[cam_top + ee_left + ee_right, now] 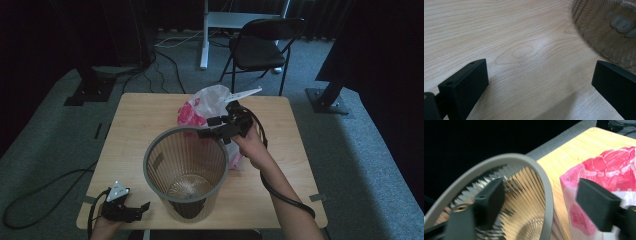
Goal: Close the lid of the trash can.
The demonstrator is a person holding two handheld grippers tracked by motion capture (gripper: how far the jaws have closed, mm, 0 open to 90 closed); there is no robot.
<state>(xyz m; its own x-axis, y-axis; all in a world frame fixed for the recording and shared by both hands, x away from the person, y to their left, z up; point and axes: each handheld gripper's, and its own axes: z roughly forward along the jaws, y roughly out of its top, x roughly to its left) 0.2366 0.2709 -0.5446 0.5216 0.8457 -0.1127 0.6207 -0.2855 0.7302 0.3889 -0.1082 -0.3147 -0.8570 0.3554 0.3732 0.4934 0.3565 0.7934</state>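
Ribbed bin [186, 170] centre frame, pink-and-white bag [210, 107] behind it, right gripper [209, 127] gaping astride the rim, empty, left gripper [142, 207] lower left, wide open, holding nothing

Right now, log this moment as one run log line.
right gripper: jaws open over bin rim | pink bag: on table behind bin | left gripper: jaws open, holding nothing, near table edge

Bin [185, 170]: was clear, ribbed, grey-rimmed.
Bag [210, 102]: was white with pink print.
Table [145, 115]: was pale woodgrain.
Chair [260, 47]: was black.
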